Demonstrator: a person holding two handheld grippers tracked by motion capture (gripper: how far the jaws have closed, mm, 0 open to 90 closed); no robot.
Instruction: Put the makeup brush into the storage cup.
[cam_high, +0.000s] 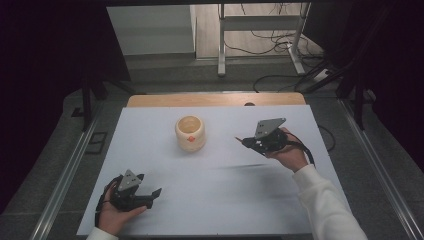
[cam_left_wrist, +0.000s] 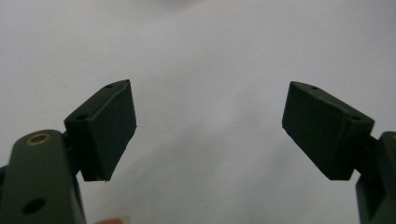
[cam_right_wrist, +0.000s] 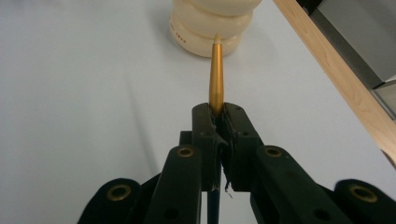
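A cream ribbed cup (cam_high: 190, 133) stands upright on the white table sheet (cam_high: 215, 200), a little left of centre; its lower rings also fill the top of the right gripper view (cam_right_wrist: 210, 28). My right gripper (cam_high: 246, 141) hovers to the cup's right and is shut on a slim gold pen (cam_right_wrist: 216, 74), whose pale tip points at the cup. In the high view the pen's tip (cam_high: 238, 138) pokes out toward the cup. Near the front left, my left gripper (cam_high: 154, 196) rests open with nothing between its pads (cam_left_wrist: 109, 128).
A wooden table edge (cam_high: 215, 99) runs along the far side of the sheet and shows at the right in the right gripper view (cam_right_wrist: 336, 60). Beyond it are a metal desk frame (cam_high: 260, 30) and cables (cam_high: 280, 45) on the floor.
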